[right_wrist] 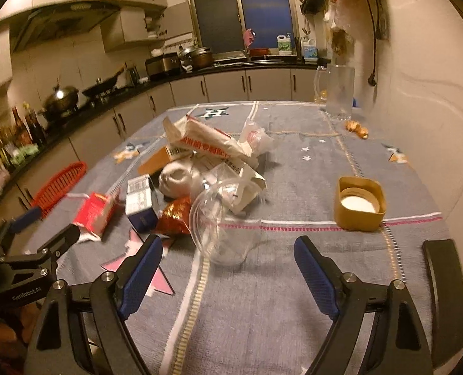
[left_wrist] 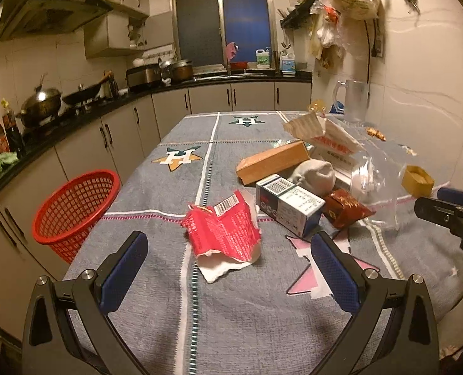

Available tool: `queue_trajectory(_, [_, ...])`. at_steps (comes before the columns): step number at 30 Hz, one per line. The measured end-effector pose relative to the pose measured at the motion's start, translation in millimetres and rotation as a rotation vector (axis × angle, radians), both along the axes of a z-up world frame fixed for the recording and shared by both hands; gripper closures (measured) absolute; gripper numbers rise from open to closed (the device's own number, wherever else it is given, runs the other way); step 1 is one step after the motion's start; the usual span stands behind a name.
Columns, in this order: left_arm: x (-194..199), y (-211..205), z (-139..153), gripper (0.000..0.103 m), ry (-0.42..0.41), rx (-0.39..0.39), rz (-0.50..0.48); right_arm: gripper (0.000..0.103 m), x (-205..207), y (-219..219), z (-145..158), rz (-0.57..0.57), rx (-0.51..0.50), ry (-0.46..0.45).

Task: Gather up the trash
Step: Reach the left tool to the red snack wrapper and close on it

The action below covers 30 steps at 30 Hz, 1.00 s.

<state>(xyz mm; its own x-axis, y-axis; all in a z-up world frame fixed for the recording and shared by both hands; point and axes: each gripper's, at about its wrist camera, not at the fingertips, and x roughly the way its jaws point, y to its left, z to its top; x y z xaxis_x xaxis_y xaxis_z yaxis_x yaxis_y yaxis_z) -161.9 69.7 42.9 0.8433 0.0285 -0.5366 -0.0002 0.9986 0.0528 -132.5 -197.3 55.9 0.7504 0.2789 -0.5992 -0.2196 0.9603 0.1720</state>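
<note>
Both grippers spread wide, nothing between the pads. Left gripper hovers over the near part of the table, blue pads either side of the torn red wrapper, not touching it as far as I can tell. Right gripper also over the near part, jaws apart, clear plastic cup lying on its side just ahead, between the finger lines but beyond the tips.

Trash is heaped mid-table on the grey star-print cloth:
- torn red wrapper nearest the left gripper, white inner paper showing at its lower edge
- blue-and-white carton just right of it, barcode up
- long brown box behind the carton, lying flat
- crumpled white wad between brown box and carton
- red foil packet touching the carton's right end
- white paper bag with red print draped across the top of the heap
- clear cup against the red foil packet and the bag

Square tan lid sits apart on the right side, open side up, white inside. Glass mug upright at the far right corner, small orange scraps near it.

Red mesh basket stands off the table's left edge, beside the lower cabinets, tilted; contents not visible
</note>
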Motion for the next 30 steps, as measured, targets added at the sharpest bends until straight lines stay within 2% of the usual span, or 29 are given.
queue_trajectory(3, [6, 15, 3, 0.000, 0.017, -0.037, 0.014, 0.016, 7, -7, -1, 0.034, 0.071, 0.024])
queue_trajectory(6, [11, 27, 3, 0.000, 0.038, -0.067, 0.017, 0.024, 13, -9, -3, 0.066, 0.115, 0.045])
queue_trajectory(8, [16, 33, 0, 0.000, 0.064, -0.092, 0.006, 0.031, 13, -6, -5, 0.079, 0.117, 0.046])
queue_trajectory(12, [32, 39, -7, 0.000, 0.124, -0.149, -0.009, 0.037, 16, -4, -6, 0.114, 0.143, 0.047])
queue_trajectory(14, [41, 43, -12, 0.005, 0.155, -0.181, -0.009, 0.037, 17, -1, -5, 0.127, 0.134, 0.042])
queue_trajectory(17, [53, 45, -17, 0.018, 0.203, -0.223, -0.016, 0.037, 19, 4, -2, 0.139, 0.114, 0.031])
queue_trajectory(19, [58, 46, -20, 0.021, 0.226, -0.249, -0.026, 0.037, 23, 6, -2, 0.142, 0.111, 0.033])
queue_trajectory(22, [64, 43, -23, 0.023, 0.241, -0.253, -0.023, 0.037, 28, 9, -2, 0.141, 0.106, 0.037])
queue_trajectory(24, [65, 42, -25, 0.030, 0.247, -0.252, -0.022, 0.037, 31, 10, -4, 0.141, 0.107, 0.043])
queue_trajectory(27, [73, 43, -29, 0.035, 0.271, -0.261, -0.023, 0.043, 37, 11, -7, 0.145, 0.111, 0.053])
queue_trajectory(30, [80, 46, -33, 0.042, 0.296, -0.284, -0.018, 0.052, 43, 14, -11, 0.143, 0.101, 0.070])
